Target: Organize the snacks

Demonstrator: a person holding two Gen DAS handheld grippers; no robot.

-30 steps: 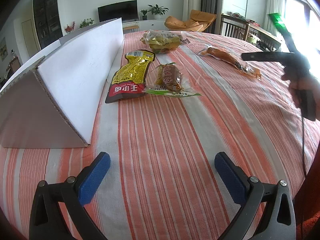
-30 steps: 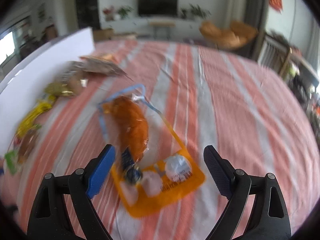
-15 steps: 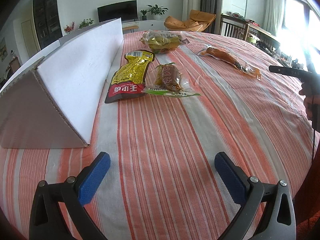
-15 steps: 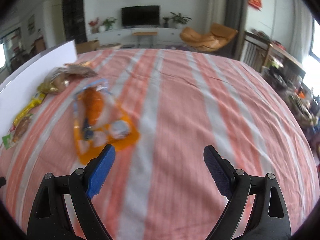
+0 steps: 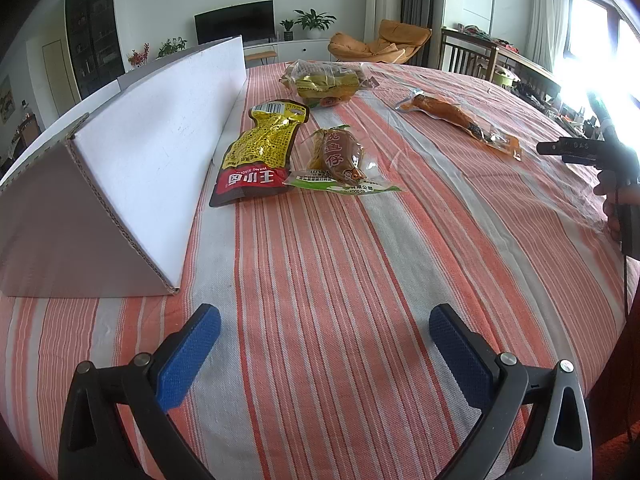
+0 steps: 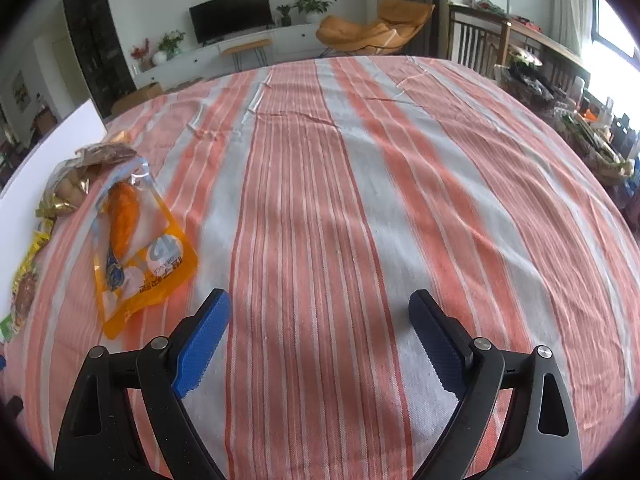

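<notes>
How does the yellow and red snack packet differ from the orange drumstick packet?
The yellow and red packet is opaque foil lying beside the white cardboard box; the orange drumstick packet is partly clear, showing its contents, and lies farther from the box. Both lie flat and untouched on the striped tablecloth.

striped tablecloth [image 5: 360, 280], television [image 5: 235, 22], orange armchair [image 5: 380, 42], potted plant [image 5: 314, 22]

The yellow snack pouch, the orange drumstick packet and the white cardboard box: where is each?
yellow snack pouch [image 5: 262, 148], left wrist view, yellow middle.
orange drumstick packet [image 6: 132, 236], right wrist view, clear centre.
white cardboard box [image 5: 160, 136], left wrist view, white side.
</notes>
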